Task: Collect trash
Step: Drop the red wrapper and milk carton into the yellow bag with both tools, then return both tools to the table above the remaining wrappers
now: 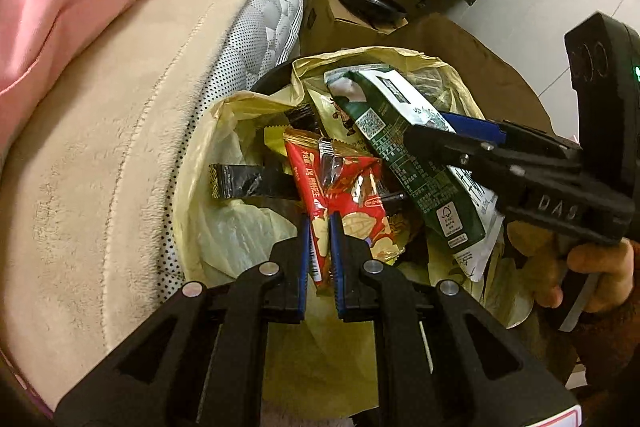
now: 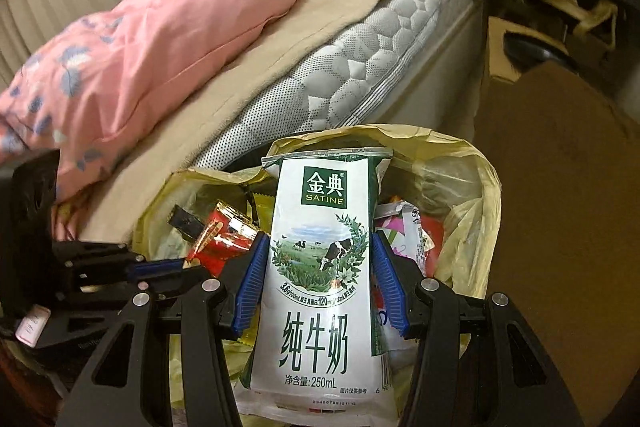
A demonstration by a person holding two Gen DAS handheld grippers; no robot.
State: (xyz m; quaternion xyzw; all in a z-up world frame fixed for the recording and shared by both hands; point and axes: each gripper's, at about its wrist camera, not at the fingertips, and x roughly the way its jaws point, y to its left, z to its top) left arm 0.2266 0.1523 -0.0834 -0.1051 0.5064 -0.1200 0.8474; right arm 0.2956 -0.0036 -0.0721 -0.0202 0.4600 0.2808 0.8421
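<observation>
Left gripper (image 1: 319, 227) clenched on red snack wrapper (image 1: 340, 195), held over yellow-lined trash bin (image 1: 224, 195) beside bed (image 1: 100, 167). Bin already holds several wrappers; my right gripper (image 1: 424, 131) comes in from right with milk carton (image 1: 420, 163).

Right wrist view: right gripper (image 2: 320, 267) grasping milk carton (image 2: 320, 267), upright over bin's yellow liner (image 2: 472, 187). Both pieces not yet released; I judge dropping them is what's left.

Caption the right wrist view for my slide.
Right gripper holds a milk carton over the yellow-lined trash bin beside the bed.
</observation>
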